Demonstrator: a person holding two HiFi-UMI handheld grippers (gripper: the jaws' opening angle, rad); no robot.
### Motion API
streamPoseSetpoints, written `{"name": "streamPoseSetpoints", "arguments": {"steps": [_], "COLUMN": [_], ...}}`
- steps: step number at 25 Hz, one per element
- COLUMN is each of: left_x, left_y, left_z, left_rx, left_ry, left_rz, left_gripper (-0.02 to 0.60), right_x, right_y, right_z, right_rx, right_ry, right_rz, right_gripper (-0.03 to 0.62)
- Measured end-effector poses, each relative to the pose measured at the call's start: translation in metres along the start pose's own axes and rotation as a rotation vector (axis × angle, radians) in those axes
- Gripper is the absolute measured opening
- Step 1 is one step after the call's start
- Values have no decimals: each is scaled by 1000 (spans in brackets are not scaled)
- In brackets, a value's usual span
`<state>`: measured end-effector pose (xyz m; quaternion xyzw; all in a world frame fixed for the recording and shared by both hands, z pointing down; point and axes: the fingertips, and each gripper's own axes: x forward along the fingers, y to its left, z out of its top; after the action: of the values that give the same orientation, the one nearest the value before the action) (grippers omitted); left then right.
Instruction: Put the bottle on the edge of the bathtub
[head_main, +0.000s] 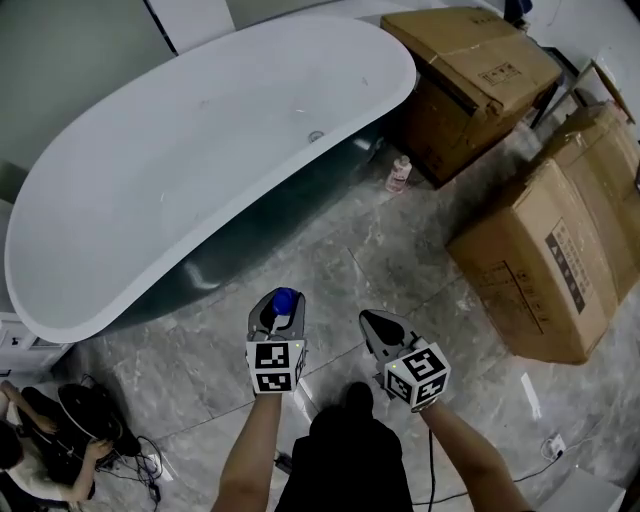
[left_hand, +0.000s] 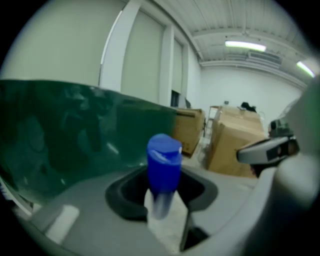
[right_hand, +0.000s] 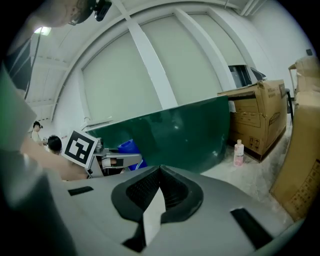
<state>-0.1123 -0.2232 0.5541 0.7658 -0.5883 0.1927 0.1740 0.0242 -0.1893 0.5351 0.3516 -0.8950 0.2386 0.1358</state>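
A bottle with a blue cap (head_main: 284, 300) stands between the jaws of my left gripper (head_main: 278, 312), which is shut on it, low over the grey marble floor in front of the bathtub (head_main: 120, 290). In the left gripper view the blue cap (left_hand: 164, 162) rises above the left gripper (left_hand: 162, 192), with the tub's dark green outer wall (left_hand: 75, 130) close behind. The tub is white inside with a broad white rim. My right gripper (head_main: 376, 326) hovers beside the left one; in its own view the right gripper (right_hand: 160, 175) is shut with nothing held.
A small pink and white bottle (head_main: 399, 174) stands on the floor by the tub's right end and shows as the pink bottle (right_hand: 239, 152). Large cardboard boxes (head_main: 545, 250) fill the right side. A person (head_main: 40, 440) and cables lie at bottom left.
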Motion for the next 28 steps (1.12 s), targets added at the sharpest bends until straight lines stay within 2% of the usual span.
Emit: {"name": "streamPoseSetpoints", "arguments": {"steps": [9,16,22,28], "left_x": [104,168,213,254], "left_y": [32,47,62,74], "left_z": [-98,-153,-186,-197], "left_rx": [13,19,26,57], "left_ry": [-28,-26,-25,-33], "left_rz": [27,32,38,50], "left_gripper": [155,155,155,156], "right_x": [77,121,148,166], "right_y": [-66,-102,-120,-137], "right_z": [-92,-136,-160,-180], "right_rx": [-37,-43,-62,-65], "right_ry": [-8,-27,-41,-34], "right_rz": [6,2,4,-1], "right_gripper": [2,2,2,2]}}
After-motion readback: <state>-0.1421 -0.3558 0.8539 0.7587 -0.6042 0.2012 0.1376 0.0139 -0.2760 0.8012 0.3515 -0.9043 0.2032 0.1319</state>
